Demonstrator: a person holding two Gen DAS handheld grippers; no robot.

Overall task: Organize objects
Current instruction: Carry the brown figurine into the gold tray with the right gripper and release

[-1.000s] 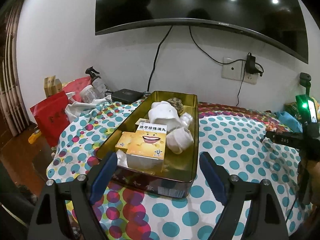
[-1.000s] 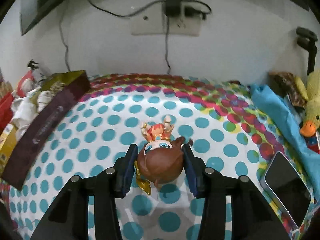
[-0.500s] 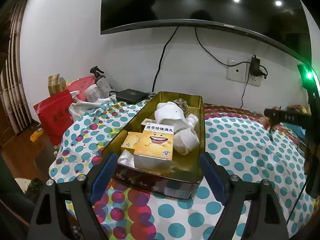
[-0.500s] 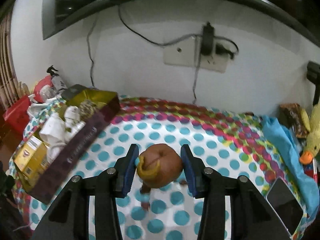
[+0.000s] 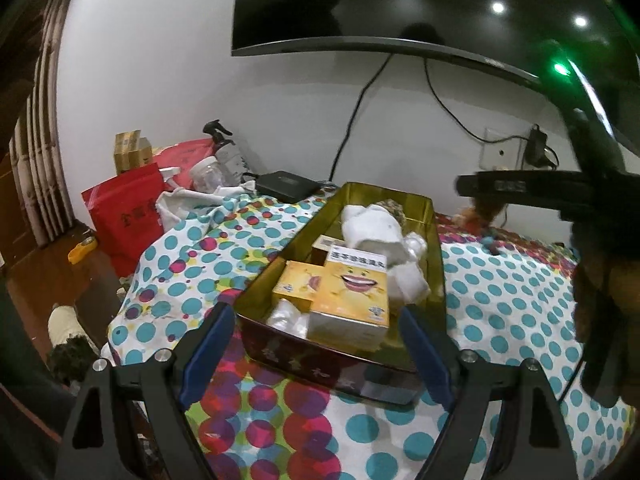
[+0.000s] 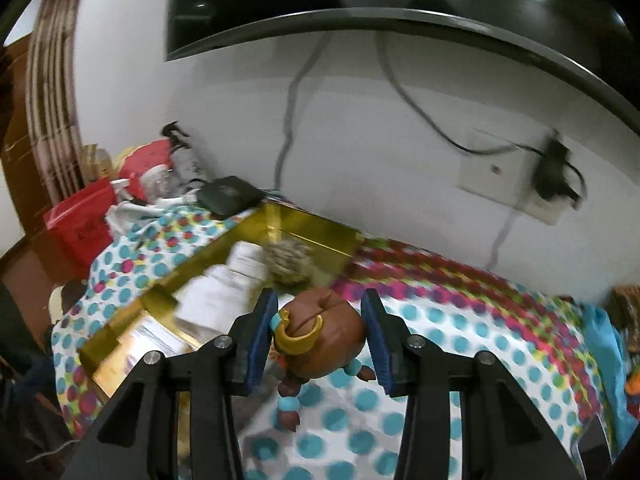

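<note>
My right gripper (image 6: 318, 336) is shut on a brown toy figurine (image 6: 320, 338) with a gold hair ring and holds it in the air beside the right wall of the gold tin box (image 6: 320, 236). The tin (image 5: 434, 216) lies on the dotted cloth and holds a yellow medicine box (image 5: 354, 288), white cloth bundles (image 5: 376, 228) and a small pine cone. My left gripper (image 5: 316, 350) is open and empty, its fingers flanking the tin's near end. The right gripper shows in the left wrist view (image 5: 520, 188), above the cloth to the right of the tin.
A black set-top box (image 5: 286, 184), a spray bottle (image 5: 224, 152) and a red bag (image 5: 128, 216) sit left of the tin. A TV (image 5: 400, 8) and wall socket (image 6: 516, 180) are behind. A blue cloth (image 6: 606, 340) lies at the right.
My right gripper has lifted the figurine off the cloth and carried it left, up to the tin. The left gripper has shifted slightly and stayed open.
</note>
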